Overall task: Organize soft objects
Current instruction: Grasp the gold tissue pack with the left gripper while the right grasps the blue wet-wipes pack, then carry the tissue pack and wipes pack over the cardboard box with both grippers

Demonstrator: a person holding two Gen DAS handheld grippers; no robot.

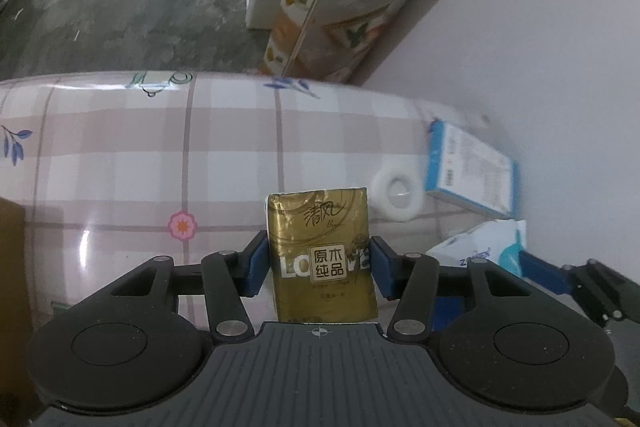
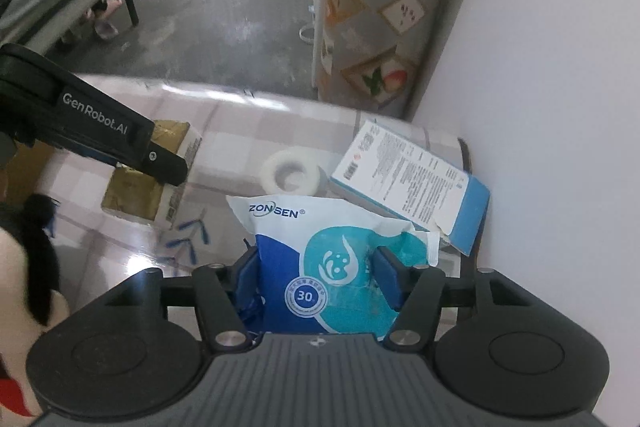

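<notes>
I had the left fingers [image 1: 320, 259] clamped on the gold tissue pack [image 1: 322, 251] and the right fingers [image 2: 316, 273] clamped on the blue-and-white wipes pouch [image 2: 320, 267], both apparently lifted off the bench [image 1: 140, 167]. By my reckoning, placing was still ahead. Beyond the fingers lay a white tape roll [image 2: 290, 175] and a blue-edged box [image 2: 404, 171] against the wall, neither blocking me.
</notes>
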